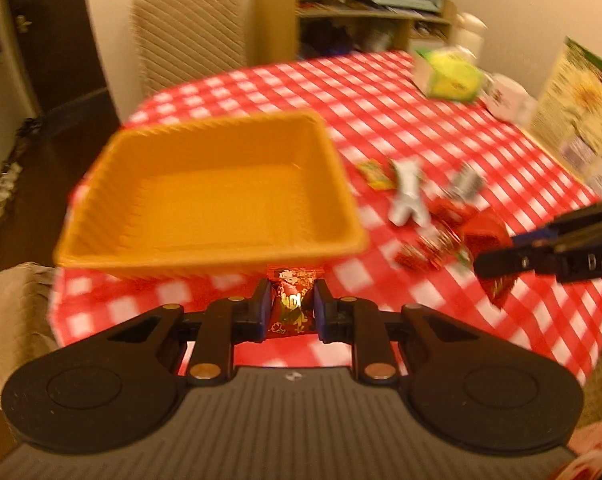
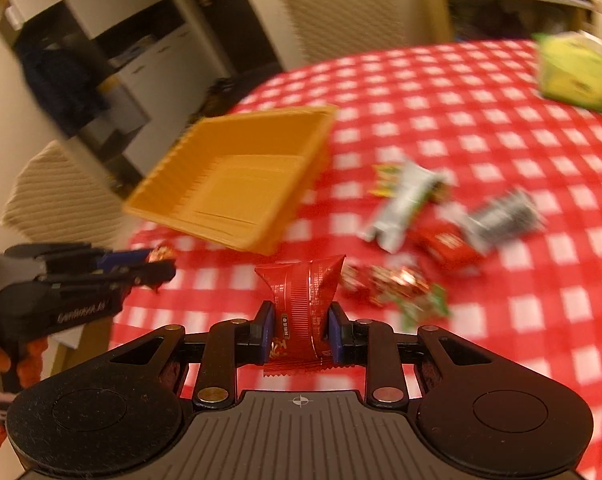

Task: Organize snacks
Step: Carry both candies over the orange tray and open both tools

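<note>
An empty orange plastic basket (image 1: 221,184) (image 2: 241,184) sits on the red-and-white checked tablecloth (image 1: 381,96). My left gripper (image 1: 291,304) is shut on a red-and-gold candy (image 1: 291,300), held just short of the basket's near rim. My right gripper (image 2: 299,320) is shut on a red snack packet (image 2: 301,300), to the right of the basket. Each gripper shows at the edge of the other's view, the right gripper (image 1: 501,260) with its packet and the left gripper (image 2: 157,264) with its candy. Several loose snacks (image 2: 421,220) (image 1: 421,208) lie in a pile right of the basket.
A green-and-yellow box (image 1: 449,76) (image 2: 573,72) stands at the far right of the table, with a white mug (image 1: 505,96) and a printed card (image 1: 577,108) beside it. A chair back (image 1: 189,32) is behind the table. A hand in an orange glove (image 2: 5,360) holds the left gripper.
</note>
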Action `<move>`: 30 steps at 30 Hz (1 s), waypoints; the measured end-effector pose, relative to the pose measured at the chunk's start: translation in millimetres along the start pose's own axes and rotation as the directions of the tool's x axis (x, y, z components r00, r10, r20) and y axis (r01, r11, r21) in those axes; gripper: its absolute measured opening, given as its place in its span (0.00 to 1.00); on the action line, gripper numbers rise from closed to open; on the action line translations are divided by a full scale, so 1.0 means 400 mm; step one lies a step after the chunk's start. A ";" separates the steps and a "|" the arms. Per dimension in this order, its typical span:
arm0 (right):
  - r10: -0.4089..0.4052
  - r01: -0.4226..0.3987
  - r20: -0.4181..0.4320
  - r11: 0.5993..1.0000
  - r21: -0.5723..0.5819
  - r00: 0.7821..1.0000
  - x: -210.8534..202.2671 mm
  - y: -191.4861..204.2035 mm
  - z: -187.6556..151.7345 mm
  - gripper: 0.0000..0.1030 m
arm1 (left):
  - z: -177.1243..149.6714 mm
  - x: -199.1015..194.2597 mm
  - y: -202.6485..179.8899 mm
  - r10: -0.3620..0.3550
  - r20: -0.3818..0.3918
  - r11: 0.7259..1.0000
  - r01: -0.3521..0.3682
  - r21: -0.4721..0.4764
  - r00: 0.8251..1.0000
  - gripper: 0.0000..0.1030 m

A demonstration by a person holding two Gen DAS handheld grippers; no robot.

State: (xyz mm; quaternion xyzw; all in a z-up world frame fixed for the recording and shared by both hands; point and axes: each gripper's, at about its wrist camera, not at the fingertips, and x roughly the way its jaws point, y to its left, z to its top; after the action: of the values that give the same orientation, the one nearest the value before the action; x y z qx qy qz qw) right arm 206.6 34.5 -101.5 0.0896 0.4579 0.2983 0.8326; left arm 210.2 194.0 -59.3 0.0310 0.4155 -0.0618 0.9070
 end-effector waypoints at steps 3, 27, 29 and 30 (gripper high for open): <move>0.041 -0.040 0.009 0.999 -0.036 0.999 0.032 0.046 0.040 0.27 | 0.030 -0.011 0.053 0.041 0.033 0.999 -0.040 -0.019 0.999 0.20; 0.007 -0.007 0.003 1.000 -0.016 1.000 0.353 0.135 0.264 0.27 | 0.192 0.222 0.245 0.098 -0.043 0.995 -0.099 -0.031 0.994 0.20; 0.002 -0.002 -0.001 1.000 -0.004 1.000 0.360 0.128 0.266 0.27 | 0.193 0.236 0.247 0.094 -0.050 0.995 -0.095 -0.031 0.994 0.20; -0.001 0.001 -0.002 1.000 0.001 1.000 0.364 0.125 0.269 0.27 | 0.194 0.242 0.249 0.093 -0.054 0.995 -0.094 -0.035 0.994 0.20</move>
State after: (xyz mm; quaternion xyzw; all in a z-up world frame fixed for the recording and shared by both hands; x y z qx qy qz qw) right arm 332.3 172.5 -122.9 0.0892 0.4590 0.2978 0.8323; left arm 344.7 275.9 -81.2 0.0352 0.4381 -0.0107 0.8982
